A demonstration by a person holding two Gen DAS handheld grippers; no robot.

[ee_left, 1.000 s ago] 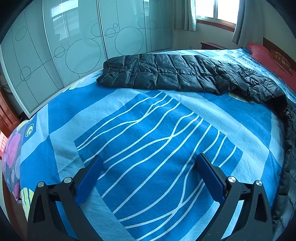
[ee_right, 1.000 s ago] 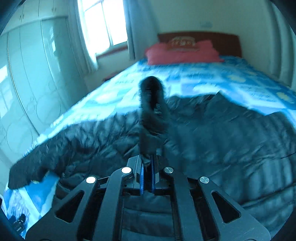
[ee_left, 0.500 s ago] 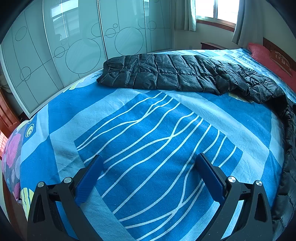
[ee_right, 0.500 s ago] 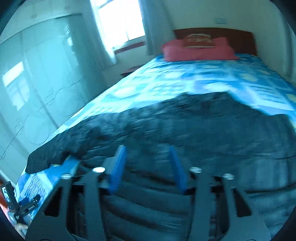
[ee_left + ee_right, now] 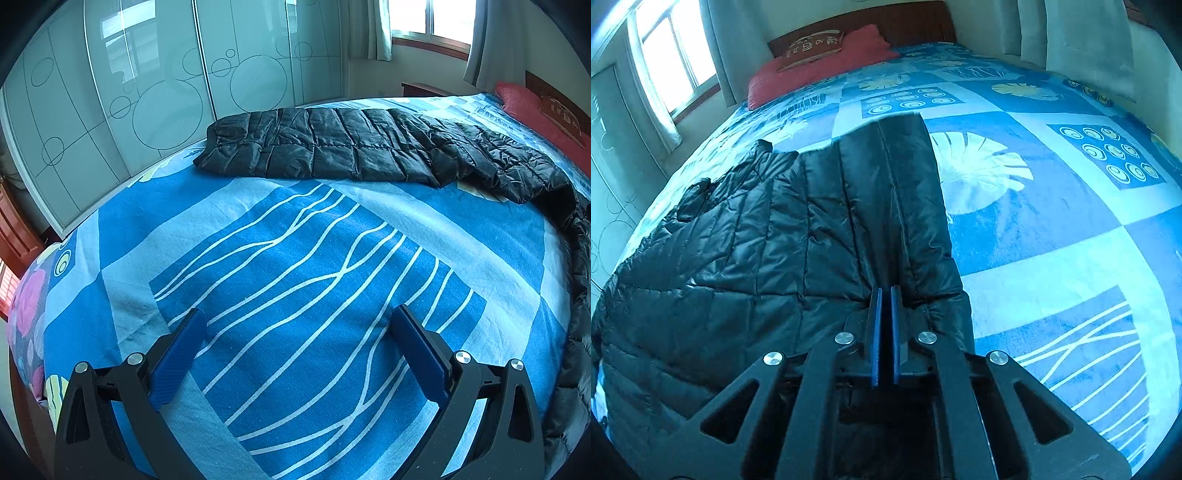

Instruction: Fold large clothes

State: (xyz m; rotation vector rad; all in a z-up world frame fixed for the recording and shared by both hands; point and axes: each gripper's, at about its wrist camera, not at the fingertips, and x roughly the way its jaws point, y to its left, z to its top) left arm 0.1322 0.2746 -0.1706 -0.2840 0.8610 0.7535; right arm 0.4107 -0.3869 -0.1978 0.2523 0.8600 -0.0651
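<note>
Right gripper [image 5: 885, 295] jaws pinch black jacket [image 5: 775, 240] edge.

Both tools — left tool [image 5: 295, 332], right tool [image 5: 885, 295] — fill the lower frame: black skeletal frames with triangular cut-outs, round silver screws, and flat blue ribbed pads [image 5: 419, 350].

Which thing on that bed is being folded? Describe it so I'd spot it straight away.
Start at the bed's blue patterned sheet. Spread across it is a black quilted puffer coat, one sleeve stretched towards the glass wardrobe. It is the only dark, shiny, padded item there.
</note>
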